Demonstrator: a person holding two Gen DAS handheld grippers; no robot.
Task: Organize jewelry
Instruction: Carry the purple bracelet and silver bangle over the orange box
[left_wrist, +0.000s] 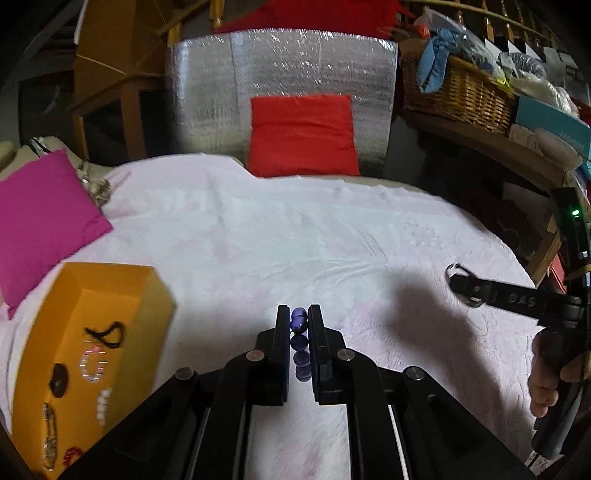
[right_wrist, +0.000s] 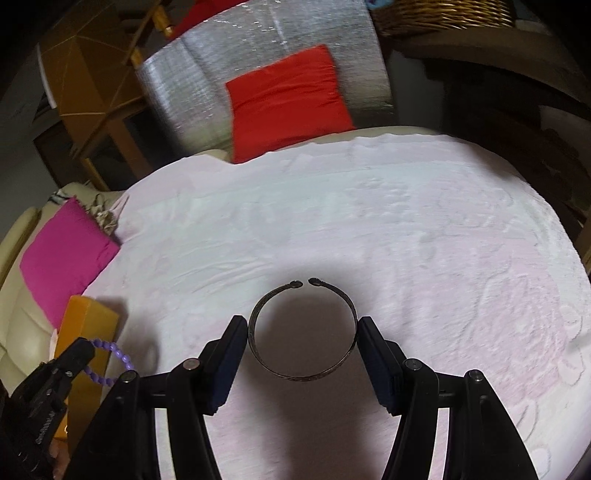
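My left gripper (left_wrist: 298, 320) is shut on a purple bead bracelet (left_wrist: 299, 343), held above the white cloth just right of the orange box (left_wrist: 96, 332); the bracelet also shows in the right wrist view (right_wrist: 110, 360). The box holds several pieces of jewelry (left_wrist: 92, 363). My right gripper (right_wrist: 302, 325) has its fingers against both sides of a dark metal cuff bangle (right_wrist: 258, 347), held above the cloth; it casts a shadow below. In the left wrist view the right gripper (left_wrist: 461, 284) is at the far right with the bangle.
A white cloth (right_wrist: 406, 221) covers the surface. A magenta cushion (left_wrist: 40, 221) lies at the left, a red cushion (left_wrist: 303, 136) at the back against silver foil. A wicker basket (left_wrist: 458, 92) and clutter stand at the right.
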